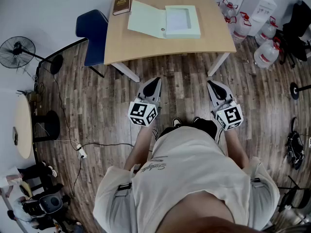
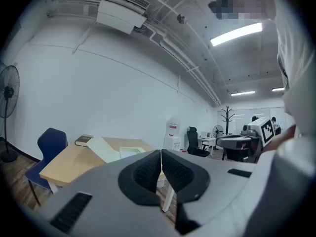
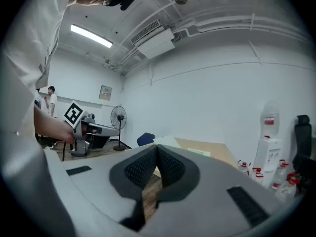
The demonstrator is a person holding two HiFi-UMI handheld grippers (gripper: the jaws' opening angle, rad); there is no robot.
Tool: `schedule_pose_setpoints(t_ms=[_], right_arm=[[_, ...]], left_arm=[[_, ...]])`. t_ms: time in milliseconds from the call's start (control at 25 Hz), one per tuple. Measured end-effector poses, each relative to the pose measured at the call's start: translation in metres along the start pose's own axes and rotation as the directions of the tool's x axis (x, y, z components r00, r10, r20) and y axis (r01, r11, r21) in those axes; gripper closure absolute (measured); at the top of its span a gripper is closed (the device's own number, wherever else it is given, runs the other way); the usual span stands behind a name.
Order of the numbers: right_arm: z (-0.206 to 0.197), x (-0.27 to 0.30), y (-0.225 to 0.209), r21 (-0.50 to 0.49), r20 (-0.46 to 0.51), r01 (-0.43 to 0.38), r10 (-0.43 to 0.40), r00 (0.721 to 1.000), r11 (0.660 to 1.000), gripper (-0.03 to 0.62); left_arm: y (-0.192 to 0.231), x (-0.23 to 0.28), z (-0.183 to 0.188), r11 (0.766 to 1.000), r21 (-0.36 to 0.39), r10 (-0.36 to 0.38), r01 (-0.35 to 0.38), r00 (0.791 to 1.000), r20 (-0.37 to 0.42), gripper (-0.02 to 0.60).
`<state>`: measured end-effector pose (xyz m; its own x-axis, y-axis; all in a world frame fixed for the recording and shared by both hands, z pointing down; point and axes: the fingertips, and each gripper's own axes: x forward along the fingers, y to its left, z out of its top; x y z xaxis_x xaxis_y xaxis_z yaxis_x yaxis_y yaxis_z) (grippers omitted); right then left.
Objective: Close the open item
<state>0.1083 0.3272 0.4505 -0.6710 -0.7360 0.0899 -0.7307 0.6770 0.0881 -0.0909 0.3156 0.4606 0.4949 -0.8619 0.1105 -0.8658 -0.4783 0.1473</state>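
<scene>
Overhead, pale box file (image 1: 165, 21) lay open on the table (image 1: 160, 47) at twelve o'clock, left gripper (image 1: 152, 84) and right gripper (image 1: 214, 86) held well short of it, jaws pressed together, empty.

Looks along the hand-held gripper (image 2: 161, 157), jaws pressed together with nothing between. Beyond, takes in a table (image 2: 69, 164) bearing an open box (image 2: 106, 149), a book (image 2: 84, 140) just left of it, a chair (image 2: 49, 142) beside the table, a fan (image 2: 9, 95) farther left.
</scene>
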Motion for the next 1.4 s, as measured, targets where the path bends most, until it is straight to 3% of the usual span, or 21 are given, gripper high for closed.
schedule_pose_setpoints(t_ms=[480,920,1400], right_arm=[[0.008,0.008,0.001,-0.036,-0.014,0.043,-0.043,0.999,0.998,0.599],[-0.027,0.008,-0.019,0.033,-0.115,0.079,-0.075,0.991,0.996,0.599],[-0.025,0.065,-0.079,0.084,-0.055,0.034,-0.030,0.998,0.996,0.599]], left_arm=[[0.020,0.001,-0.014,0.999,-0.049,-0.003,0.003,1.000,-0.014,0.566],[0.011,0.036,-0.040,0.994,-0.097,-0.058,0.049,0.994,-0.094,0.566],[0.037,0.102,0.009,1.000,0.007,-0.026,0.027,0.994,-0.102,0.566]])
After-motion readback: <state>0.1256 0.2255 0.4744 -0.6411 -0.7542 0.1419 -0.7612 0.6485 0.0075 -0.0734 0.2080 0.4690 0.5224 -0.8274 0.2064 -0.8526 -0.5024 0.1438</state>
